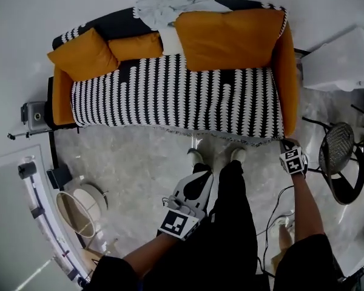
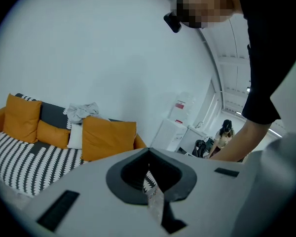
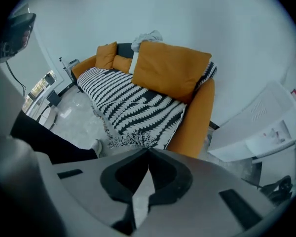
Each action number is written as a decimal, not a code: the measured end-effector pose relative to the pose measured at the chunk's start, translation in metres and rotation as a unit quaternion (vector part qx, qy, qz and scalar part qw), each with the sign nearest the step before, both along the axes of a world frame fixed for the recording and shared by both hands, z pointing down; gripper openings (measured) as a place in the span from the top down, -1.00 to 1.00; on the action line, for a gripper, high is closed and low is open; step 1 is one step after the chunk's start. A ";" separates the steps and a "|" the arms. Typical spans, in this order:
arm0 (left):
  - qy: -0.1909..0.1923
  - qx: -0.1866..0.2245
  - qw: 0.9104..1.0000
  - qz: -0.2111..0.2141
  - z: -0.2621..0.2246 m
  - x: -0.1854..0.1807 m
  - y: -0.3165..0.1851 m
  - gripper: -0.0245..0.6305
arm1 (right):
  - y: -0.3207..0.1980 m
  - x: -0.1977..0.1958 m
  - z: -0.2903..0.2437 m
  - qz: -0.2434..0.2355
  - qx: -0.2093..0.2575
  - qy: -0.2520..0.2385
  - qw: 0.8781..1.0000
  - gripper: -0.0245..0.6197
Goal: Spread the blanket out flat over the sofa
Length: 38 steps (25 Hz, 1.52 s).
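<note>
A black-and-white patterned blanket (image 1: 170, 96) lies spread over the seat of the orange sofa (image 1: 286, 71), its fringed edge hanging down the front. It also covers the sofa's back, behind the large orange cushion (image 1: 230, 38). The blanket (image 3: 133, 107) fills the seat in the right gripper view and shows at the lower left as the blanket (image 2: 19, 162) in the left gripper view. My left gripper (image 1: 197, 180) hangs shut over the floor by my legs, holding nothing. My right gripper (image 1: 289, 144) is shut and empty near the sofa's right front corner. Both grippers are clear of the blanket.
Two smaller orange cushions (image 1: 84, 54), a white pillow (image 1: 170, 41) and a crumpled grey cloth (image 1: 164, 6) sit along the sofa back. A white cabinet (image 1: 343, 59) and black mesh chair (image 1: 340, 156) stand right. A round lamp shade (image 1: 79, 208) lies on the floor left; cables (image 1: 276, 217) trail on the floor.
</note>
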<state>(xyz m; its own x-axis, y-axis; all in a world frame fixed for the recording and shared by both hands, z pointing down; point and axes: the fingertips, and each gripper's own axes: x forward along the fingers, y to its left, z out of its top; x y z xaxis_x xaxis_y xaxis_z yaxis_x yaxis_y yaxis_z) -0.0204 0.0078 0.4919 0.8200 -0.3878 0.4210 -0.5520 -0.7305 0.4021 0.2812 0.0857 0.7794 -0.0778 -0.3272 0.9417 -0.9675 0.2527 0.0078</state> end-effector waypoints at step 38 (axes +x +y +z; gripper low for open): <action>-0.043 -0.024 0.997 0.056 0.126 0.186 0.080 0.88 | 0.110 0.025 0.289 -0.083 -0.154 -0.081 0.981 0.34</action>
<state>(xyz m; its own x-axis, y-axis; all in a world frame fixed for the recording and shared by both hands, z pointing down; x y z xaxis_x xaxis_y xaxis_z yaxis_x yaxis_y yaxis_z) 0.1653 0.0873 0.6183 0.8168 -0.2738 0.5078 -0.5021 -0.7709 0.3919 0.3058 0.1953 1.0685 -0.2628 0.0017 0.9649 -0.8952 0.3726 -0.2445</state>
